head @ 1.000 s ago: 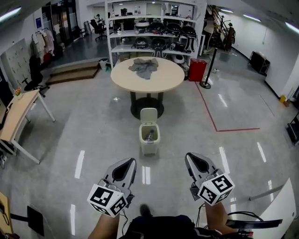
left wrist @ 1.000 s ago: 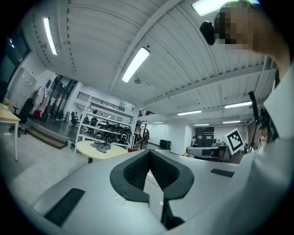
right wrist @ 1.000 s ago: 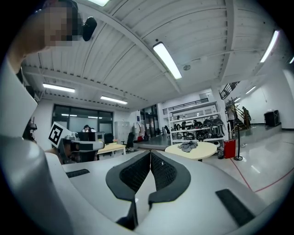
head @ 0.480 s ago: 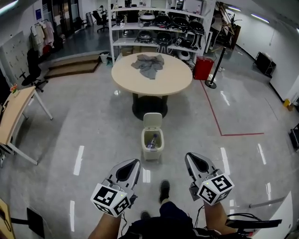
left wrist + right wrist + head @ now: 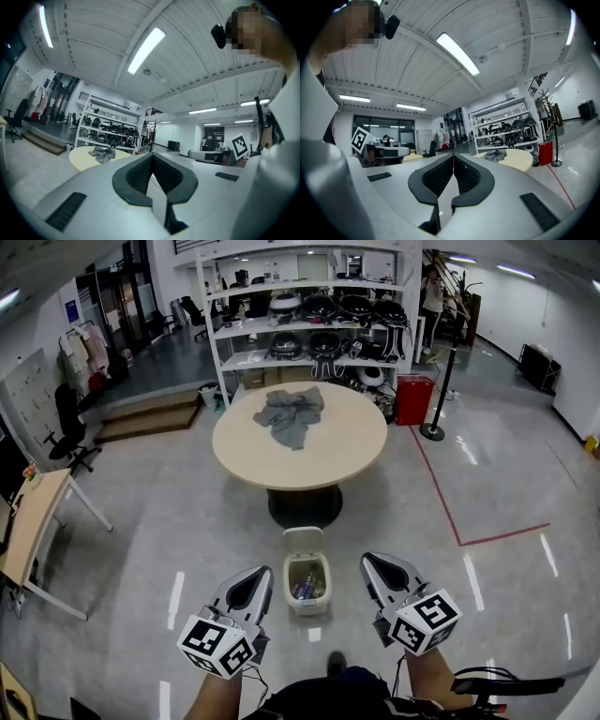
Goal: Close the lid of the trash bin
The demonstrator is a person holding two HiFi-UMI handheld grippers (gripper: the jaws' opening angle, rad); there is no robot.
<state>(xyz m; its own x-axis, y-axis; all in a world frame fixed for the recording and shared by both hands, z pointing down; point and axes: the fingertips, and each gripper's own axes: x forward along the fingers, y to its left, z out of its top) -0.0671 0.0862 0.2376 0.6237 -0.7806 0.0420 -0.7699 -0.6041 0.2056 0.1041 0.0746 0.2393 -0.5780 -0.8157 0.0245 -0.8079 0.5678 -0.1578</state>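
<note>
A small cream trash bin (image 5: 307,587) stands on the floor just in front of the round table (image 5: 342,448). Its lid (image 5: 303,541) is raised upright at the back, and a bottle and scraps show inside. In the head view the bin lies between my two grippers, slightly beyond their tips. The left gripper (image 5: 262,575) is shut and holds nothing; the right gripper (image 5: 369,563) is shut and empty too. Both point forward and somewhat up. In the left gripper view the left gripper (image 5: 152,155) has its jaws pressed together, and the right gripper (image 5: 453,156) looks the same in its own view. The bin shows in neither gripper view.
A grey cloth (image 5: 291,414) lies on the table. Behind the table stands a white shelf (image 5: 309,326) of pans, with a red box (image 5: 414,399) and a stanchion post (image 5: 435,430) to its right. A wooden desk (image 5: 33,521) is at left. Red tape (image 5: 487,538) marks the floor.
The view has advanced toward the bin, which now sits lower in the head view, between the gripper tips. Both grippers stay shut in the same pose; the lid still stands up.
</note>
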